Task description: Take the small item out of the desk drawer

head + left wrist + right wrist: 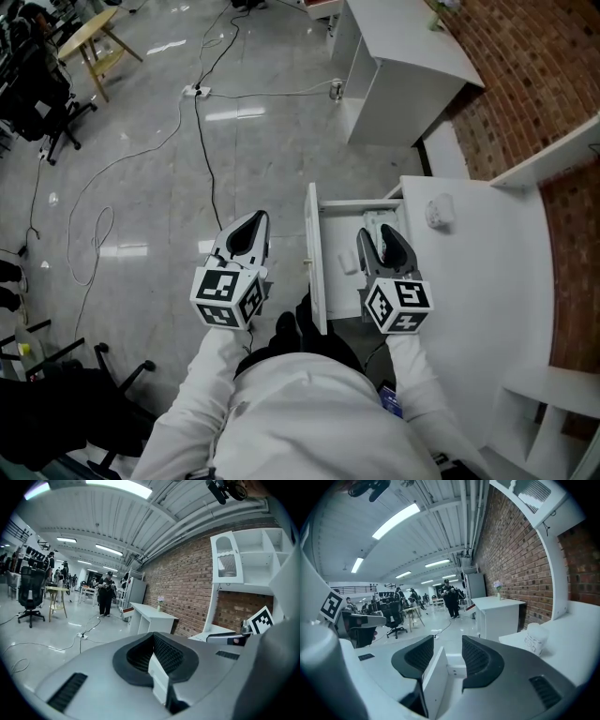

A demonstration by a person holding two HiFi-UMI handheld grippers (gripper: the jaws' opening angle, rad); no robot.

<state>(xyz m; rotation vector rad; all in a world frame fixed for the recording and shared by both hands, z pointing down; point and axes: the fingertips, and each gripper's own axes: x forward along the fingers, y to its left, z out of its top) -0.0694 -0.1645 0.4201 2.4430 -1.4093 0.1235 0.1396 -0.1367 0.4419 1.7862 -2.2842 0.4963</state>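
Note:
The white desk (487,281) has its drawer (315,253) pulled out to the left. My right gripper (377,232) hovers over the open drawer, jaws apart, nothing between them. In the right gripper view the same gripper (447,641) looks along the drawer front (433,677). A small pale item (349,262) lies on the drawer floor, just left of the right gripper. My left gripper (260,218) hangs over the floor to the left of the drawer front, fingertips together and holding nothing. The left gripper view shows its own tips (151,637) meeting.
A white crumpled-looking object (439,211) sits on the desk top behind the drawer. A second white desk (403,66) stands farther along the brick wall (525,66). Cables (202,122) run across the floor. A black office chair (56,394) stands near left.

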